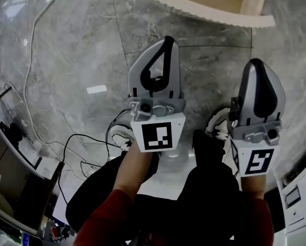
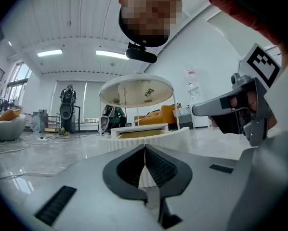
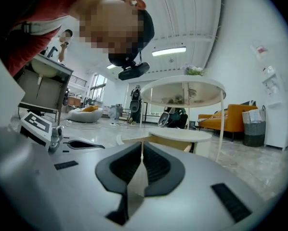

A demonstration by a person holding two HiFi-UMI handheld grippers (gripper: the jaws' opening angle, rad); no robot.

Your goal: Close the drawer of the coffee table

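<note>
Seen from the head view, the coffee table's drawer (image 1: 194, 8) stands open at the top, with a wooden inside and a white ribbed front edge. My left gripper (image 1: 168, 39) and right gripper (image 1: 255, 63) are held side by side low over the grey marble floor, short of the drawer and apart from it. Both are shut with nothing between the jaws. In the left gripper view the shut left gripper (image 2: 145, 148) points level at the ribbed drawer front (image 2: 149, 134) under the round white tabletop (image 2: 137, 88). The shut right gripper (image 3: 142, 146) faces the same table (image 3: 187, 88).
White and black cables (image 1: 35, 19) trail over the floor at left, beside dark equipment (image 1: 9, 132). A small white patch (image 1: 96, 89) lies on the floor. A white unit (image 1: 296, 193) is at lower right. An orange sofa (image 3: 228, 117) and a bin (image 3: 254, 126) stand behind the table.
</note>
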